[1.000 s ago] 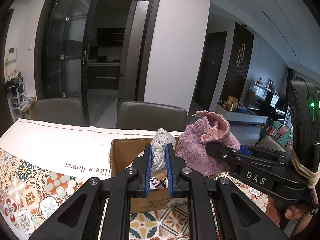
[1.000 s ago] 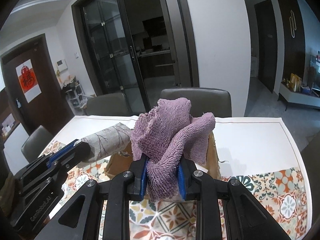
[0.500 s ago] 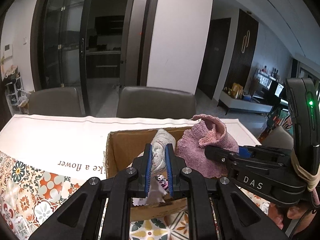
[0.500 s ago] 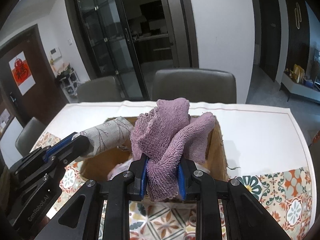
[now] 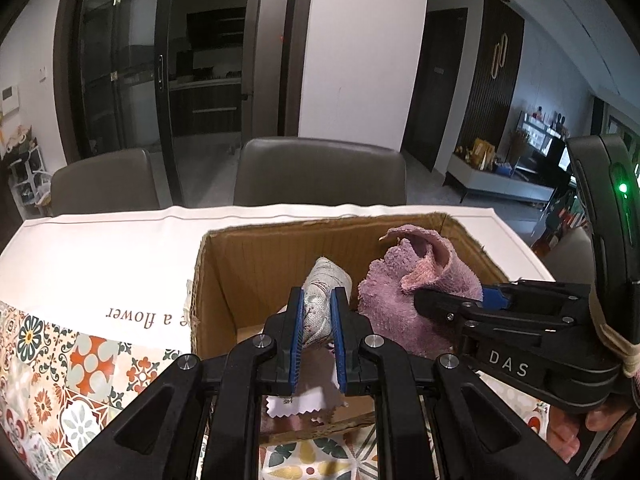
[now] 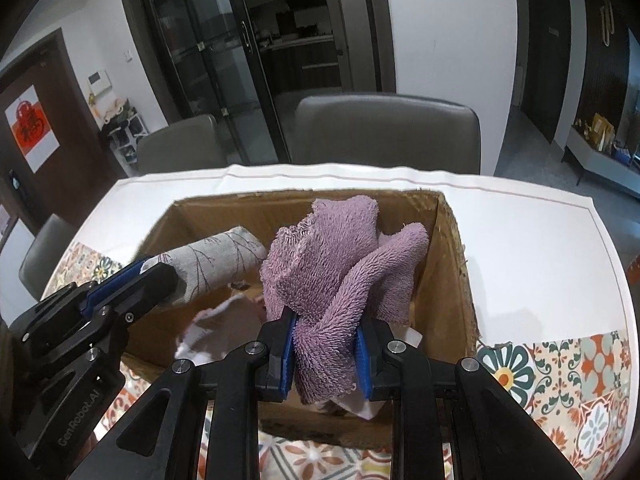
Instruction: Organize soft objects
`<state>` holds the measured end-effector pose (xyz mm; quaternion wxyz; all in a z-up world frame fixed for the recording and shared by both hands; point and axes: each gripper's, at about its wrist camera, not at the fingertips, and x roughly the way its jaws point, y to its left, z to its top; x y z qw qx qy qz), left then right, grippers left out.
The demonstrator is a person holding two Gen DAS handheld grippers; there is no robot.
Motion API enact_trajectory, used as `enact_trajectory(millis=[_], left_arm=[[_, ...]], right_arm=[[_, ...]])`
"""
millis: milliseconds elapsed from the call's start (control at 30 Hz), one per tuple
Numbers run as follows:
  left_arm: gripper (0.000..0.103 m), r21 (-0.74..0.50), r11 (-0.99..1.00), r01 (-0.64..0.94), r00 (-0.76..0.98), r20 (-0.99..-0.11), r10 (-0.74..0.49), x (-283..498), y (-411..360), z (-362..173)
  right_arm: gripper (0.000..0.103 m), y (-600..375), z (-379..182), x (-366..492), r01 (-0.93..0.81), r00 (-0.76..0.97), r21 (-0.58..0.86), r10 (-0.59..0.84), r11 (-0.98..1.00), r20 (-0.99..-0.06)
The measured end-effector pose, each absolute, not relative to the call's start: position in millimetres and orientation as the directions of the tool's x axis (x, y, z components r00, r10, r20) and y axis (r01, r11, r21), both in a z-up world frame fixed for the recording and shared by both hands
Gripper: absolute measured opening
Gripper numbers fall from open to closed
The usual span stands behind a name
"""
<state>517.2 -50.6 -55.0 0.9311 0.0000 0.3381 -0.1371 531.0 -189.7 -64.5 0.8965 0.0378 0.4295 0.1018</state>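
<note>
The open cardboard box [image 6: 452,264] holds pale cloth [image 6: 216,324] on its floor, and above it, at nine o'clock, the left gripper [image 5: 317,300] pinches a grey printed fabric roll [image 5: 322,300] jutting toward twelve, while at three o'clock the right gripper [image 6: 325,328] clamps a bunched purple towel [image 6: 340,264].

The purple towel [image 6: 340,276] was thick terry cloth, shaggy and matt. The grey roll [image 6: 216,266] was flat-woven cloth with a printed twig pattern, smooth beside it. The cardboard box [image 5: 256,264] was raw brown corrugated board, its cut rim frayed and its inner wall ribbed. Each claw, left claw [image 5: 316,334] and right claw [image 6: 324,350], was matt black plastic with ridged blue pads [image 5: 297,340] and bright metal screws. The bench cover [image 6: 532,248] looked smooth, with a slight sheen.
</note>
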Motion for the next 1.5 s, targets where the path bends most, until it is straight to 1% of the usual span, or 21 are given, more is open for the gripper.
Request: enact_trajectory(millis=[133, 200, 267, 333, 367, 400, 467, 533, 567, 700, 767, 833, 1000, 1200, 1267, 1367, 1400, 1433, 1500], left_arm=[[0.016, -0.088, 0.962, 0.259, 0.721, -0.646, -0.253, 520.7, -49.6, -58.6], [0.019, -0.088, 0.961, 0.261, 0.716, -0.651, -0.254, 521.6, -48.8, -60.7], [0.029, -0.086, 0.962, 0.258, 0.715, -0.653, -0.25, 520.6, -48.0, -60.3], [0.036, -0.092, 0.962, 0.258, 0.717, -0.649, -0.254, 518.3, -47.4, -57.5], [0.038, -0.092, 0.962, 0.257, 0.719, -0.647, -0.254, 516.9, -46.9, -56.6], [0.039, -0.089, 0.963, 0.255, 0.722, -0.645, -0.251, 515.3, -46.3, -54.5], [0.043, -0.077, 0.966, 0.247, 0.733, -0.637, -0.238, 511.5, -44.2, -49.9], [0.046, -0.062, 0.972, 0.229, 0.748, -0.628, -0.216, 507.0, -39.6, -44.4], [0.048, -0.057, 0.974, 0.22, 0.753, -0.624, -0.206, 504.3, -38.2, -41.8], [0.049, -0.009, 0.984, 0.175, 0.781, -0.607, -0.145, 488.7, -34.6, -29.3], [0.054, 0.004, 0.988, 0.156, 0.792, -0.598, -0.123, 479.3, -33.0, -22.9], [0.054, 0.001, 0.99, 0.144, 0.802, -0.586, -0.116, 469.4, -28.9, -16.4], [0.058, -0.015, 0.988, 0.151, 0.809, -0.573, -0.133, 443.6, -20.7, -4.6], [0.07, -0.02, 0.986, 0.165, 0.817, -0.557, -0.148, 405.4, -9.1, 5.5], [0.076, -0.015, 0.985, 0.17, 0.822, -0.55, -0.15, 391.8, -5.8, 9.2], [0.082, -0.011, 0.982, 0.187, 0.828, -0.536, -0.164, 372.4, -2.9, 13.4], [0.083, -0.008, 0.982, 0.188, 0.833, -0.529, -0.164, 366.0, -2.0, 14.7], [0.085, -0.006, 0.983, 0.185, 0.839, -0.52, -0.161, 356.6, 0.6, 16.2], [0.088, -0.004, 0.983, 0.186, 0.846, -0.507, -0.162, 344.0, 2.8, 19.3]], right_arm=[[0.026, -191.2, -73.6, 536.2, -0.144, 0.584, 0.152, 0.208, 0.978, -0.785], [0.027, -191.5, -77.1, 537.1, -0.145, 0.572, 0.16, 0.215, 0.976, -0.791], [0.028, -190.9, -79.2, 538.1, -0.148, 0.564, 0.16, 0.217, 0.976, -0.797], [0.035, -189.8, -80.0, 539.1, -0.157, 0.559, 0.154, 0.216, 0.976, -0.801], [0.037, -188.8, -80.4, 538.1, -0.161, 0.556, 0.153, 0.218, 0.975, -0.802], [0.041, -188.0, -79.8, 536.8, -0.167, 0.556, 0.152, 0.221, 0.974, -0.801], [0.044, -186.5, -77.9, 534.4, -0.174, 0.563, 0.141, 0.216, 0.975, -0.798], [0.048, -186.4, -73.9, 530.1, -0.173, 0.574, 0.12, 0.199, 0.978, -0.794], [0.049, -186.7, -72.5, 528.8, -0.171, 0.578, 0.115, 0.194, 0.979, -0.793], [0.049, -189.5, -59.0, 515.5, -0.148, 0.61, 0.101, 0.171, 0.984, -0.774], [0.049, -190.8, -51.0, 503.9, -0.136, 0.631, 0.099, 0.163, 0.986, -0.759], [0.049, -190.4, -42.5, 489.6, -0.129, 0.65, 0.101, 0.161, 0.986, -0.743], [0.049, -188.4, -24.1, 459.5, -0.107, 0.681, 0.124, 0.164, 0.986, -0.713], [0.049, -180.5, -1.6, 408.1, -0.076, 0.729, 0.118, 0.136, 0.99, -0.671], [0.049, -177.3, 2.0, 395.0, -0.068, 0.736, 0.111, 0.125, 0.992, -0.665], [0.049, -173.0, 6.3, 370.5, -0.05, 0.748, 0.106, 0.108, 0.993, -0.655], [0.05, -171.3, 7.3, 359.7, -0.041, 0.751, 0.105, 0.1, 0.994, -0.653], [0.054, -170.4, 7.8, 351.9, -0.031, 0.752, 0.105, 0.092, 0.994, -0.652], [0.058, -169.4, 8.7, 337.3, -0.007, 0.758, 0.104, 0.073, 0.995, -0.648]])
